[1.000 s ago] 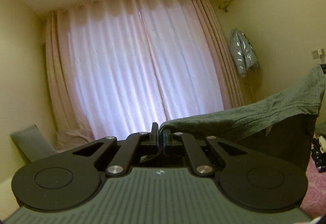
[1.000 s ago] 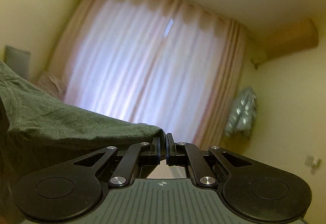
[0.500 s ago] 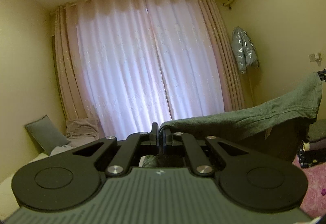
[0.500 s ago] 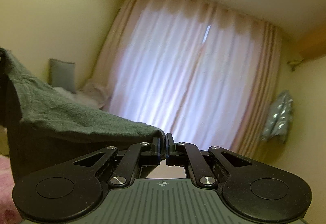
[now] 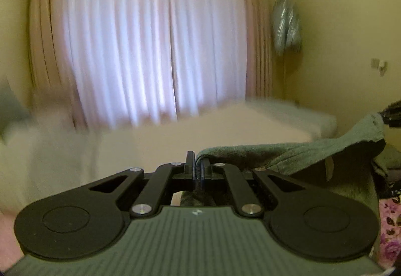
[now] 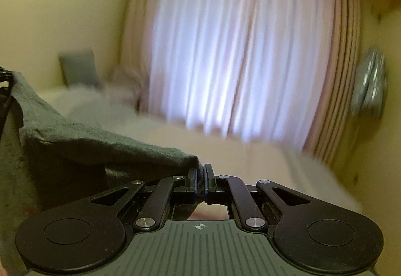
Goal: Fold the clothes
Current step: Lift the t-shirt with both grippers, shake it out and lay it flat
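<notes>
1. Since the earlier frames both views have tipped downward: the ceiling has left the picture, and a pale bed now fills the space beyond the fingertips, blurred by motion.
2. The left gripper has its jaws pressed together on one corner of the grey-green garment; the cloth runs off to the right of the fingers.
3. The right gripper is likewise clamped on the opposite corner; the cloth trails left of its fingers and sags between the two holds.
4. Risk: only thin edges sit between the pads, so a quick swing may pull a corner free.
5. Risk: uneven lowering may land the hanging body bunched or skewed on the bed, spoiling the fold.
6. Risk: the slack middle may double under itself.
</notes>
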Available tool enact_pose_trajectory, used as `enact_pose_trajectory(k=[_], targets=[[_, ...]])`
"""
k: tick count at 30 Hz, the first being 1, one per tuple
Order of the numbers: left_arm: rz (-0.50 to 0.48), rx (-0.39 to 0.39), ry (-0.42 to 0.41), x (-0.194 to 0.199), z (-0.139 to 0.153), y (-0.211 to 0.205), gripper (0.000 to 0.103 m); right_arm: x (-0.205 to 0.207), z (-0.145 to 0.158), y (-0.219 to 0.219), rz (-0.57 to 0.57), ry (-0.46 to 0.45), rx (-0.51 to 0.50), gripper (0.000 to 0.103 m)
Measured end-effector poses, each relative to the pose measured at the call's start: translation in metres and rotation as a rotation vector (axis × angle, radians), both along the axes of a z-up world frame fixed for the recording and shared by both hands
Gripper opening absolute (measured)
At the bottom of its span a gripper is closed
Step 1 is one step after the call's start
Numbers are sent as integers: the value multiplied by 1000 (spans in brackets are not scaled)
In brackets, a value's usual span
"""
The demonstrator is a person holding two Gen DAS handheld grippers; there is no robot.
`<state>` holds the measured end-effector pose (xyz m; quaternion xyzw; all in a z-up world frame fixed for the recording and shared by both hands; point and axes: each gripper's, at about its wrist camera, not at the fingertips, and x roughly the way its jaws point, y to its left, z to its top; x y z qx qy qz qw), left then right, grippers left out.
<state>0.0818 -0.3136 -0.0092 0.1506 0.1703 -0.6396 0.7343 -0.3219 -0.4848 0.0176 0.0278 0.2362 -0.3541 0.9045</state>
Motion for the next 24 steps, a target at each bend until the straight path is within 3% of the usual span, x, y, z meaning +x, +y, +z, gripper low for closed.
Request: enact_pose_trajectory(k=[2,6,8,11,13,15,19,20,22,23,24], targets=[[1,125,71,22,-69,-55,4,36,-52,-45,-29,98,96,3],[-19,324,65,46,-220,-158,5,103,-178,-129,-113,249,265,4],[-19,433,72,55,-292,-198,11,129,-250,-164,-170,323,337,4],[33,557,42,64,-365,-234,13,144,-345,-197,-282,416,435,4],[34,543,52,71,-371,-232,14,140,-374,-199,-309,428,449,6],[22,515,74,80,-367,-228,21,128,-385,-193,-317,412,430,60],[-62,439,64,71,-329,-210,17,112,-358,-165,-242,318,268,62],[-92,425,75,67,-321,-207,14,113,-348,-155,-178,281,255,62],[-191,439,178,57,-313,-206,13,119,-334,-142,-34,232,308,62],[-248,475,227,50,-316,-208,13,125,-334,-140,25,230,355,54],[-299,518,254,41,-325,-211,13,133,-338,-140,75,240,410,37]])
